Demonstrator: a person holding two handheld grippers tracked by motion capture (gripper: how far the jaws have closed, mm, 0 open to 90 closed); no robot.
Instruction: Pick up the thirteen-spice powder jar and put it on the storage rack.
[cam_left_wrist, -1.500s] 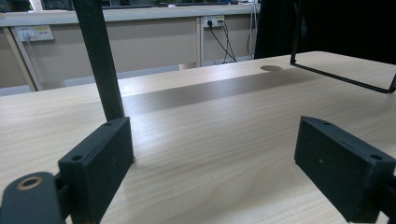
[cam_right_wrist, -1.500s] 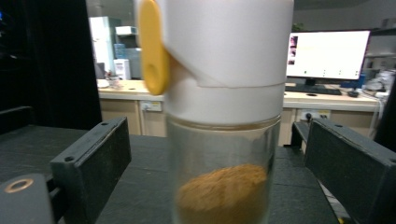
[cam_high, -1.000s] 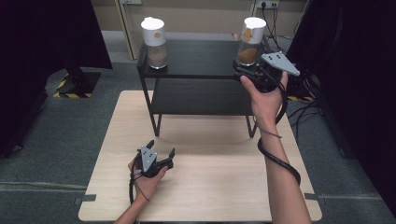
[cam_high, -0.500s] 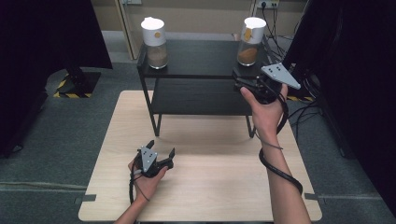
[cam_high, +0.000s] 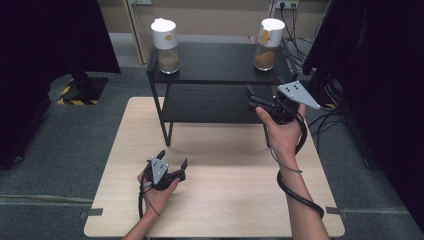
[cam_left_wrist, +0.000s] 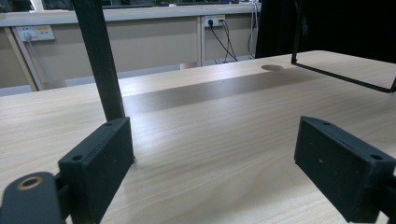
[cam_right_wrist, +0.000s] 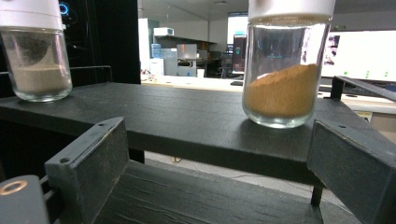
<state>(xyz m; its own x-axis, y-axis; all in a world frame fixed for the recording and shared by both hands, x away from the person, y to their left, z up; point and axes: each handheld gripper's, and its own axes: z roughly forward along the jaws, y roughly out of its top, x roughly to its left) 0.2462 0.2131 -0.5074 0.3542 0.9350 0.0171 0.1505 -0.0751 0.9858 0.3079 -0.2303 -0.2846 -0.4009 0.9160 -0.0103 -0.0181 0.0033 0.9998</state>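
Observation:
Two white-lidded glass jars stand on the top of a black two-tier shelf (cam_high: 215, 62). The left jar (cam_high: 166, 42) (cam_right_wrist: 36, 60) holds pale beige powder. The right jar (cam_high: 268, 45) (cam_right_wrist: 286, 70) holds orange-brown powder. My right gripper (cam_high: 251, 97) (cam_right_wrist: 217, 140) is open and empty, level with the shelf's front edge, a short way in front of the right jar. My left gripper (cam_high: 173, 160) (cam_left_wrist: 215, 149) rests low on the wooden table (cam_high: 225, 200), open with nothing between its jaws.
A black shelf leg (cam_left_wrist: 100, 60) rises just beyond my left gripper's left jaw. The shelf's foot bar (cam_left_wrist: 341, 77) lies at the right. The lower shelf board (cam_right_wrist: 196, 196) sits under my right gripper. Dark curtains flank the table, and cables hang at the back right.
My right gripper has drawn back and down from the right jar to the shelf's front edge. The left gripper has not moved.

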